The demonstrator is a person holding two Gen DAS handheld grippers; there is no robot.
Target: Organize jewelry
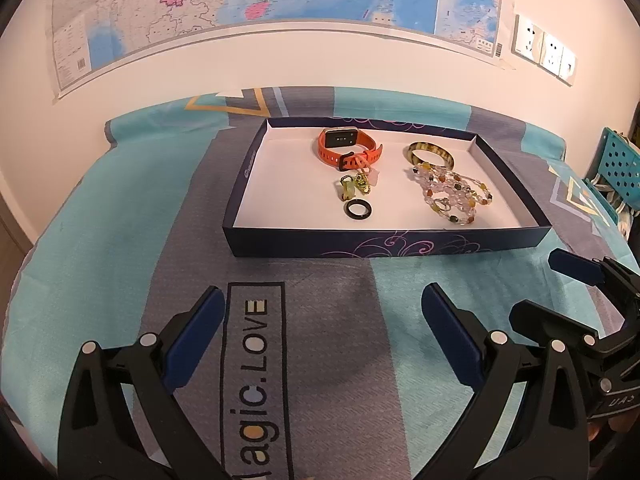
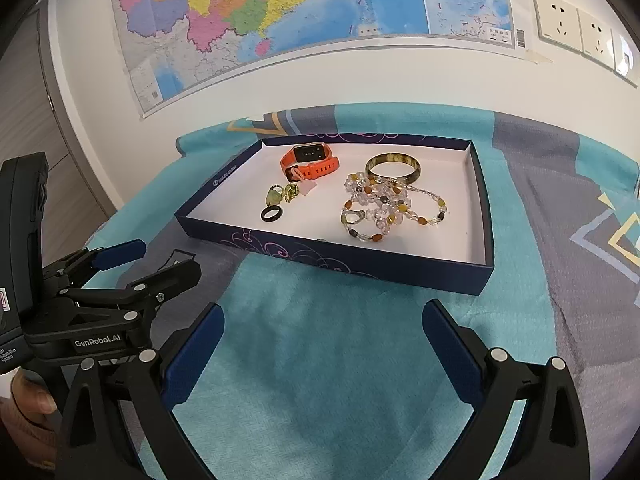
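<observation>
Counter (image 1: 120,208) is fully covered by a teal/grey patterned cloth (image 1: 328,344) with "agic.LOVE" print near the front edge. Back edge sits against the wall. Directly on the cloth: one shallow dark-blue box lid (image 1: 384,246), white inside, swirl print on its walls, placed toward the back-centre, slightly skewed.

Wall map (image 2: 304,20), wall sockets (image 2: 576,26), patterned cloth (image 1: 100,220), perhaps a teal basket (image 1: 618,168).
</observation>
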